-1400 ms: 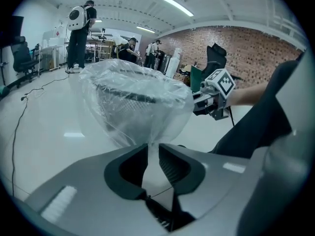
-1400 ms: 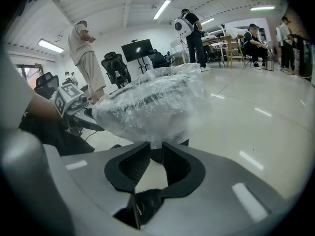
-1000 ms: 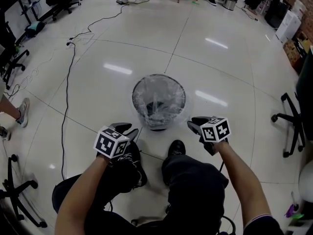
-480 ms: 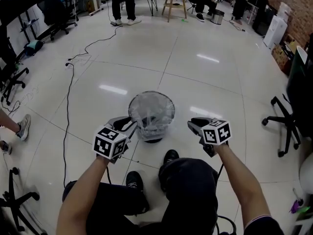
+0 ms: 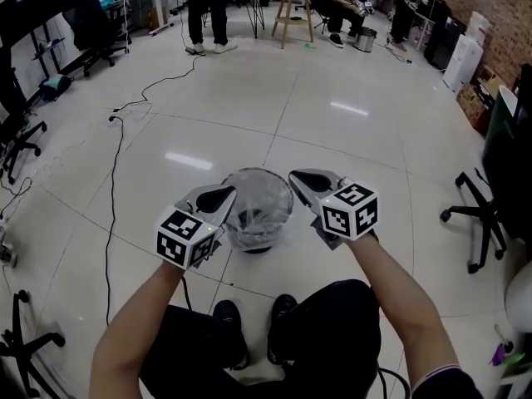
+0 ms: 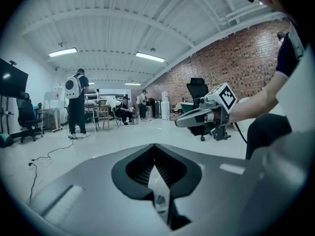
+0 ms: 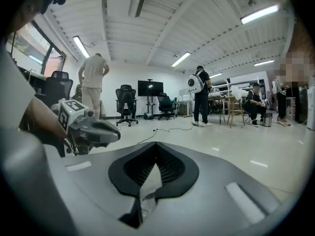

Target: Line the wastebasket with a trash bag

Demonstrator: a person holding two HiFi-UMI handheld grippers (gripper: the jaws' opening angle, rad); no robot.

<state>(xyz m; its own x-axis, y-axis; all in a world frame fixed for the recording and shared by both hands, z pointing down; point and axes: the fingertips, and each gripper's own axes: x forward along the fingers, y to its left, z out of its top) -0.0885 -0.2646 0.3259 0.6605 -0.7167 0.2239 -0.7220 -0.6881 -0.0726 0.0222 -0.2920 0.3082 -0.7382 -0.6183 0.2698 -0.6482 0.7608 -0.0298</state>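
On the pale tiled floor point(image 5: 349, 140), just beyond the person's shoes point(image 5: 229, 343), stands the basket point(image 5: 259, 238). It is round, upright and in the near middle of the scene. A clear bag point(image 5: 264, 191) sits inside it, with its film drawn over the rim all round and crumpled down in the well.

Both grippers are held up in front of the person, above the basket's near edge and apart from it. The left gripper point(image 5: 219, 196) is over the basket's left side and the right gripper point(image 5: 307, 179) over its right side, each pointing away from the person and slightly down. Their marker cubes point(image 5: 184, 239) sit nearer the person, over the forearms.

Each gripper's jaws have just been closing. In the left gripper view the tips meet, and the same holds in the right gripper view. Only a pale sliver shows in the small gap behind the tips, and no bag film runs up to either gripper in the head view, so neither grips anything I can make out.

To the left, a black cable point(image 5: 110, 189) trails along the floor. A chair point(image 5: 478, 214) stands at the right. Far off are a wooden stool point(image 5: 291, 11) and a standing person point(image 5: 208, 11).
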